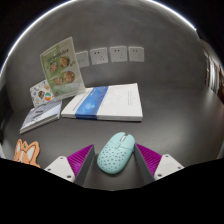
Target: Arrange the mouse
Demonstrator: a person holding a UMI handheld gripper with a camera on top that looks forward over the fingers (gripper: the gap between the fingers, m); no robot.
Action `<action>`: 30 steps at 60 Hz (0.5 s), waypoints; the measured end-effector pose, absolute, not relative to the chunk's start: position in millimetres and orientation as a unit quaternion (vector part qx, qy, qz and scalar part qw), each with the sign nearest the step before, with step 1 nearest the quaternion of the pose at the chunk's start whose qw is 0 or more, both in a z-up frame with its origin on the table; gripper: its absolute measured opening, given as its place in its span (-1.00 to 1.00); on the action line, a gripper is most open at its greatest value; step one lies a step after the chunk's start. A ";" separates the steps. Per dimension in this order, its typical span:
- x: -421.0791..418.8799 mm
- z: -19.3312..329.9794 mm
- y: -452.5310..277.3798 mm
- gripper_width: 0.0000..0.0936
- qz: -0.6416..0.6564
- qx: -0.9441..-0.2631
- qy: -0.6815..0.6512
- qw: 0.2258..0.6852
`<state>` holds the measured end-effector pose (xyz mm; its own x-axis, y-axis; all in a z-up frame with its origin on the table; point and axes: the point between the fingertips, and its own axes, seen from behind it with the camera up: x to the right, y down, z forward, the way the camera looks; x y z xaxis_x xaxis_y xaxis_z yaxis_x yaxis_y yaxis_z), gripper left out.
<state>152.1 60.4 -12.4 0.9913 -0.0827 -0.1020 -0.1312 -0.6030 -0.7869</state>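
A mint-green mouse [115, 152] with a perforated shell lies on the dark grey table [170, 120], its scroll wheel pointing away from me. It sits between the fingers of my gripper [115, 160]. The magenta pads [80, 158] meet its left and right flanks with no gap showing on either side. The mouse's near end is hidden below, between the fingers.
Just beyond the mouse lies a white book with a blue stripe [103, 103], with a thinner booklet [40, 117] to its left. A printed leaflet [62, 68] stands behind them. Wall sockets [115, 53] line the back wall. An orange object [27, 153] sits beside my left finger.
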 end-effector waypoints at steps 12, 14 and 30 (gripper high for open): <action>149.6 -16.3 70.3 0.81 0.003 -0.900 0.031 0.436; 152.0 -16.7 71.2 0.71 0.000 -0.899 0.037 0.436; 152.7 -15.6 75.7 0.03 0.014 -0.896 0.044 0.442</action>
